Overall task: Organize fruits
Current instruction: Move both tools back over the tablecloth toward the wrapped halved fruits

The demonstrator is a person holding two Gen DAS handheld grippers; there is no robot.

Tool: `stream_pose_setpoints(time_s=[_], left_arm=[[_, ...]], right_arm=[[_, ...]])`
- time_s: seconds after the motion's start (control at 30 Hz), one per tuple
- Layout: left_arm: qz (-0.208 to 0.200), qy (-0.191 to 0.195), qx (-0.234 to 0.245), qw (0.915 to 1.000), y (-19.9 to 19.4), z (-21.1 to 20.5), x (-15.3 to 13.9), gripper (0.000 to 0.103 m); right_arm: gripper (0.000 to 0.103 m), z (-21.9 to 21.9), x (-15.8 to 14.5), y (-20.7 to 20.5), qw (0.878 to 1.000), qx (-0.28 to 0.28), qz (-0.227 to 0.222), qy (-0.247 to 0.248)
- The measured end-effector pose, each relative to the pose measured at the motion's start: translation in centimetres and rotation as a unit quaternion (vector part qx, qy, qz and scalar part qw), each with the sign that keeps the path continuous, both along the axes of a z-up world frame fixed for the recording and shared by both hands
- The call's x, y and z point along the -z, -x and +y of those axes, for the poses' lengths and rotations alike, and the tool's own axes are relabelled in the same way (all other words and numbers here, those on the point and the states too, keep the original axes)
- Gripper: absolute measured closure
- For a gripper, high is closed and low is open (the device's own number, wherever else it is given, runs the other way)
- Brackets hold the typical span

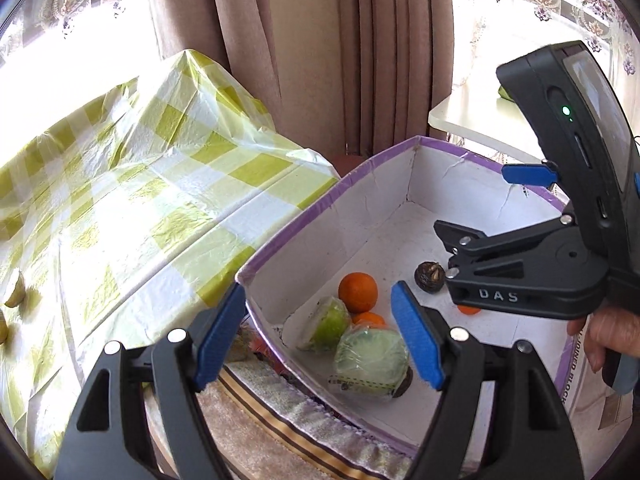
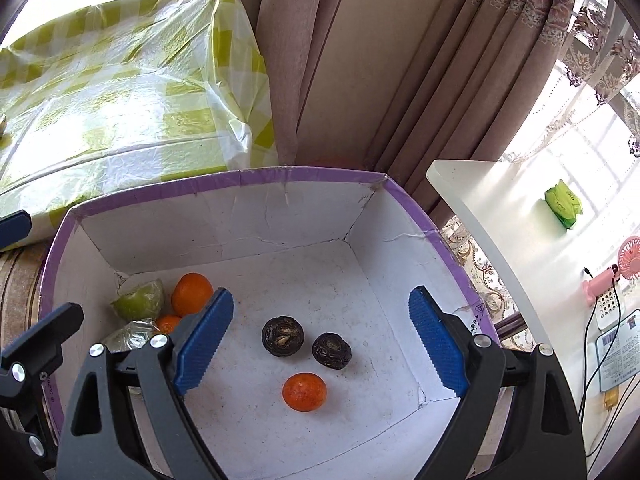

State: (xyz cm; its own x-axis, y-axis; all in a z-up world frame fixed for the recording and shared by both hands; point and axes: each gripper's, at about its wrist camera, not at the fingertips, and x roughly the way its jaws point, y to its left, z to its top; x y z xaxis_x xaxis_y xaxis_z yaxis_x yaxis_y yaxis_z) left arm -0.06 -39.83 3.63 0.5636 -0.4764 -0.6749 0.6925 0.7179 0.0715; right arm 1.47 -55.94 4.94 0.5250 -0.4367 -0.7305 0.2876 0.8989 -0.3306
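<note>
A white cardboard box with a purple rim [image 1: 288, 236] [image 2: 240, 178] holds the fruit. In its near left corner lie a large orange [image 1: 358, 292] [image 2: 192, 294], a small orange [image 1: 370, 319] [image 2: 168, 323], a green fruit [image 1: 326, 324] [image 2: 140, 300] and a plastic-wrapped green fruit [image 1: 372, 356] [image 2: 132, 336]. Two dark round fruits [image 2: 283, 336] [image 2: 331, 351] and a small orange [image 2: 304, 392] lie mid-floor. My left gripper [image 1: 320, 340] is open and empty over the box's left corner. My right gripper [image 2: 320, 344] [image 1: 520, 276] is open and empty above the dark fruits.
A table under a green-and-white checked plastic cloth [image 1: 140, 184] [image 2: 120, 92] stands left of the box, with pale fruit [image 1: 14, 292] at its far left edge. Brown curtains [image 1: 380, 60] hang behind. A white table [image 2: 540, 240] at the right holds a green packet [image 2: 562, 204] and a pink fan [image 2: 616, 272].
</note>
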Motion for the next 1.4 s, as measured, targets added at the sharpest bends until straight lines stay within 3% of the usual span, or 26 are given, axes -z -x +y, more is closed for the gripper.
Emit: stream_pose_setpoints(time_s=[0.17, 0.37, 0.67, 0.83, 1.1, 1.4], left_arm=[[-0.012, 0.023, -0.035, 0.999, -1.8, 2.3, -1.3, 0.028], [-0.027, 0.046, -0.085, 0.9949, -4.3, 6.1, -2.8, 0.028], [-0.021, 0.08, -0.185, 0.9792, -8.9, 14.4, -3.8, 0.028], [-0.021, 0.095, -0.244, 0.9649, -11.1, 19.6, -4.1, 0.028], [0.002, 0.121, -0.347, 0.9302, -14.6, 28.8, -3.9, 0.028], [0.039, 0.133, -0.419, 0.8975, -17.8, 36.0, -3.0, 0.028]], right_arm=[[0.016, 1.4, -1.3, -0.5, 1.0, -0.009, -0.026, -0.004], [0.016, 4.0, -2.6, -1.7, 0.996, -0.037, -0.067, -0.043], [0.016, 10.8, -3.3, -4.9, 0.983, -0.105, -0.104, -0.113], [0.016, 14.7, -3.0, -6.9, 0.975, -0.137, -0.107, -0.141], [0.016, 19.5, -2.0, -9.2, 0.964, -0.176, -0.106, -0.172], [0.016, 23.5, -1.0, -11.1, 0.954, -0.207, -0.095, -0.194]])
